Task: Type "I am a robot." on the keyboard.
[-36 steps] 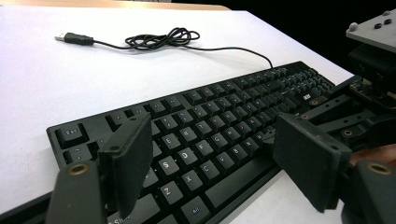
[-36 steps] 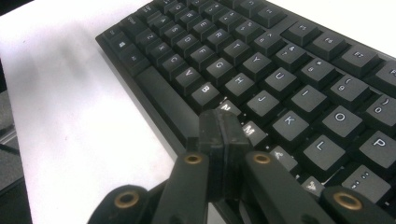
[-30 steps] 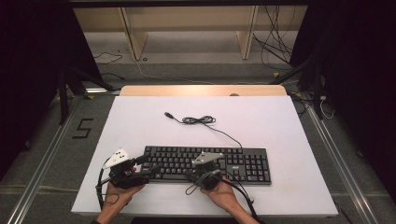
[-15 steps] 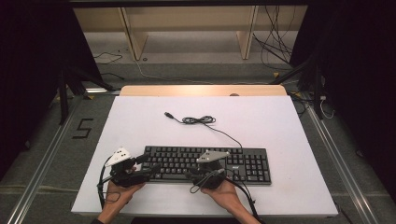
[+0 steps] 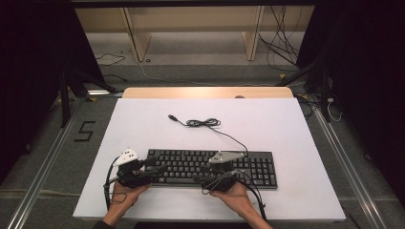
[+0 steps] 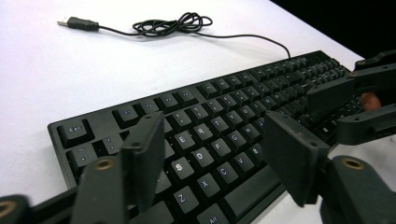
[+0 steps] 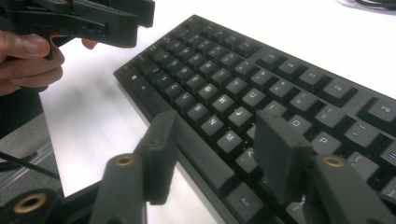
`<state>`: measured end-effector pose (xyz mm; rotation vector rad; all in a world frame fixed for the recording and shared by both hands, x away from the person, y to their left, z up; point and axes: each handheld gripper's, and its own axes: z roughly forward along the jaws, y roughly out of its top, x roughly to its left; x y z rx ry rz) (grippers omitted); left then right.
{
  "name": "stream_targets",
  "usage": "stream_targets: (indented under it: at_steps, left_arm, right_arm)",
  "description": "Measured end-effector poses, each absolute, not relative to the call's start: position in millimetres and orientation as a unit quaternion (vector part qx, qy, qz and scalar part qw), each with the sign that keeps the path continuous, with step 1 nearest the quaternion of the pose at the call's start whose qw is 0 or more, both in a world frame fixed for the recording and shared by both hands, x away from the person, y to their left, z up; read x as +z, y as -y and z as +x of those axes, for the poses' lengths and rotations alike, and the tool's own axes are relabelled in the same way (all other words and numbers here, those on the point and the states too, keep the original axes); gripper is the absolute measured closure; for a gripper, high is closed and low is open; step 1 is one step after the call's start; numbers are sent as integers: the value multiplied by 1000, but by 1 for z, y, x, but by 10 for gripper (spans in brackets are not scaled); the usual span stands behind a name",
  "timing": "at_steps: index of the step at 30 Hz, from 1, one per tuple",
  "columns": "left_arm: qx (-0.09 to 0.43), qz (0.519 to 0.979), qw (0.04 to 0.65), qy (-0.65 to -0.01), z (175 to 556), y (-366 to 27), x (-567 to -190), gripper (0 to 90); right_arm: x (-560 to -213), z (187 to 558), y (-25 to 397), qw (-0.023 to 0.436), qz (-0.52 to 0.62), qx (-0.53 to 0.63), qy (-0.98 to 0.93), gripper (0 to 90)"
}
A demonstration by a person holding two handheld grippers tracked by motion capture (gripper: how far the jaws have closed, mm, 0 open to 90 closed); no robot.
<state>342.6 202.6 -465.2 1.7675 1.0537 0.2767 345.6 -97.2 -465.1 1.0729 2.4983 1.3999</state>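
Currently the white worktop carries a black keyboard near its front edge. Behind the keyboard lies its coiled cable (USB plug free on the worktop). Left gripper hovers over the keyboard's left end, fingers apart, empty. Right gripper hovers over the keyboard's front-middle keys, fingers apart, empty.

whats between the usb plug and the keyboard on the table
In the high view, the thin black cable, bunched in a loose coil, lies between the USB plug and the keyboard; the rest is bare white table.
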Motion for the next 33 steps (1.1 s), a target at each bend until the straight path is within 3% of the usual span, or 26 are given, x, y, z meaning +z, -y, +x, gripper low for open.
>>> stream_targets:
  at_steps: [24,33]
  left_arm:
    - [107,776,453,-426,372,-173,-468,873]
    - [99,785,435,-431,379,-166,-474,889]
  right_arm:
    - [-457,335,110,47,340,479,-808,392]
    - [-458,334,113,48,343,480,-806,386]
